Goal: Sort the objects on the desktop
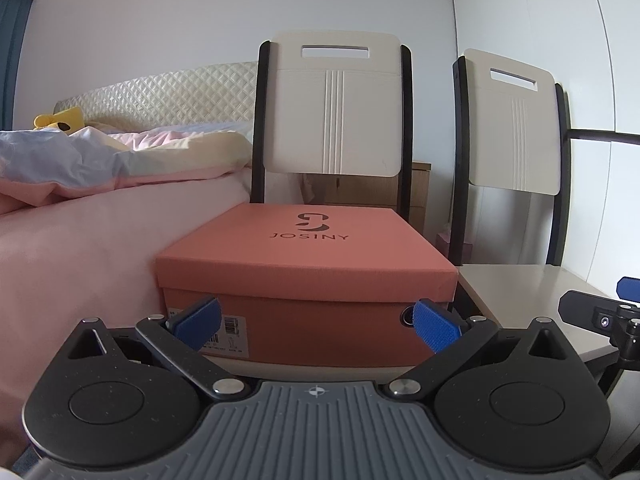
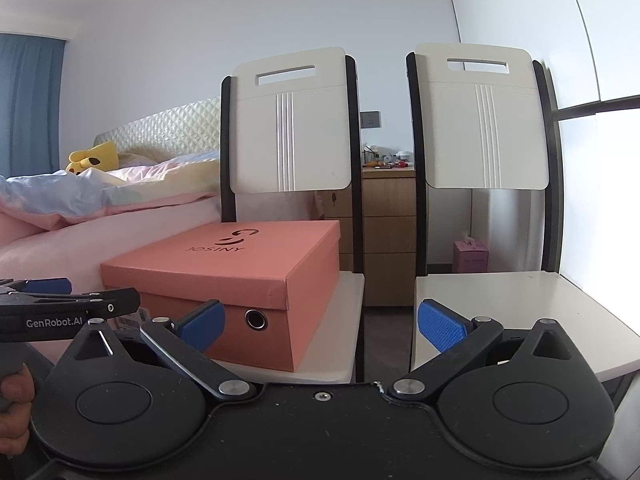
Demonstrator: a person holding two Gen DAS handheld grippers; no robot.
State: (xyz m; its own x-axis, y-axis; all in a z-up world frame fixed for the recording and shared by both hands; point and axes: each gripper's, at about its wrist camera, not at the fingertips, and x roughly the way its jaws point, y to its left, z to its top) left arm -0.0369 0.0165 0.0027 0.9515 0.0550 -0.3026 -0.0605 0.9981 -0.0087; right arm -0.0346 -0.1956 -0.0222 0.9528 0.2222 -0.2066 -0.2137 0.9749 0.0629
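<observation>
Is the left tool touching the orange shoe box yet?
Apart. In the right wrist view the left tool sits short of the orange shoe box, jaws open, with background showing between them.

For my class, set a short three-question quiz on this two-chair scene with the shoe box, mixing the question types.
1. True or false: the orange shoe box has its lid on.
2. Which chair holds the box? A) left chair B) right chair C) neither
3. Fill in: both the left gripper and the right gripper are ____, holding nothing.

Key: 1 true; 2 A; 3 open.
</observation>
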